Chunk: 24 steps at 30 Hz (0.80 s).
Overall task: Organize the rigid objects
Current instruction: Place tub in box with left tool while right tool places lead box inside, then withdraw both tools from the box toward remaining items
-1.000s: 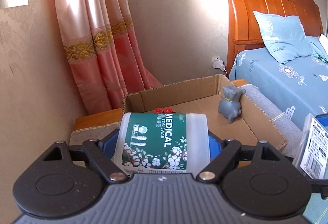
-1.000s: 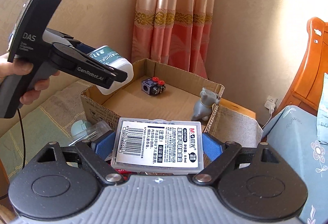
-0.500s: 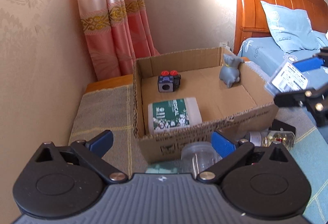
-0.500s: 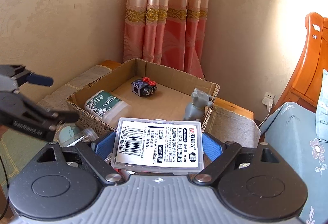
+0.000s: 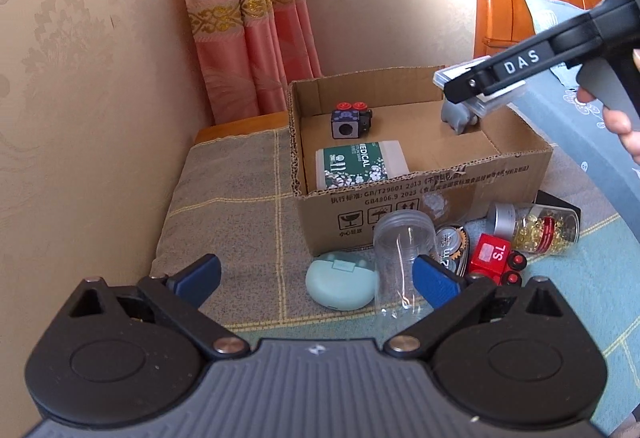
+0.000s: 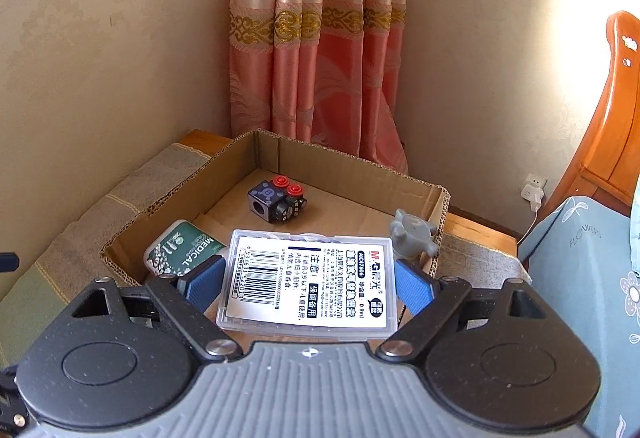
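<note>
The right gripper (image 6: 308, 280) clamps a clear labelled case (image 6: 310, 278) above the cardboard box (image 5: 400, 193); the left gripper (image 5: 316, 278), wide open and empty, hangs before it. Released early, the case could strike the grey figurine (image 6: 410, 234) inside.

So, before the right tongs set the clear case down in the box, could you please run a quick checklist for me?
1. Right tongs gripping the clear plastic case by both sides: ok.
2. Case over the cardboard box: ok, it hangs above the grey figurine at the right end.
3. Bare floor in the box for it: ok, between the cotton swab tub and the figurine.
4. Black cube toy out of the way: ok, near the back wall.
5. Left tongs empty and away from the box: ok.
6. Height of the case above the figurine: cannot tell.
</note>
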Tool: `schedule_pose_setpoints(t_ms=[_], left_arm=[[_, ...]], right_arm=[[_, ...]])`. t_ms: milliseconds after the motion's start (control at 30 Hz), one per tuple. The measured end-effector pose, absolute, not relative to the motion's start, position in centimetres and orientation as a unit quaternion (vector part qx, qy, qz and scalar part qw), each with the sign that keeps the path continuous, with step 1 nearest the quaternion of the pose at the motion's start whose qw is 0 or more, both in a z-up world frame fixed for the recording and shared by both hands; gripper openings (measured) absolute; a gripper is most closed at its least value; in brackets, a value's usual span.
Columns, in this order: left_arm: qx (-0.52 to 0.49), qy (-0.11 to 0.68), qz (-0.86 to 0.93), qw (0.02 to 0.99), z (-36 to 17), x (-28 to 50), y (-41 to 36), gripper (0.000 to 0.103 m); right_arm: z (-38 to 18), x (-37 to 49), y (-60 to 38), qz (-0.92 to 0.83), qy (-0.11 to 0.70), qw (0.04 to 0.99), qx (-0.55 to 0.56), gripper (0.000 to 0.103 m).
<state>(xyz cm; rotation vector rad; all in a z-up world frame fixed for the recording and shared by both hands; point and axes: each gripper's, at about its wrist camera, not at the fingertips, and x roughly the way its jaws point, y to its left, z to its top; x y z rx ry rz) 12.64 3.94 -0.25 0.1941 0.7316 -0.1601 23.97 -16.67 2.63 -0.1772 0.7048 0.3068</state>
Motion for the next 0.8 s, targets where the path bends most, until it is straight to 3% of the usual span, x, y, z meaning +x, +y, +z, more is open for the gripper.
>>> schedule_pose_setpoints(t_ms=[67, 100, 800], left_arm=[[0.092, 0.361, -0.077, 0.925, -0.4, 12.7, 4.2, 0.102], [0.092, 0.361, -0.076, 0.925, -0.4, 12.6, 4.2, 0.102], [0.11, 0.383, -0.09, 0.913, -1.9, 12.5, 3.5, 0.102]], right_arm=[[2.4, 24.6, -16.5, 0.144, 0.344, 0.925, -0.076, 0.096], [2.2, 24.9, -16.5, 0.14, 0.345, 0.925, -0.071, 0.103], [0.9, 17.8, -20.8, 0.062, 0.352, 0.934, -0.026, 0.103]])
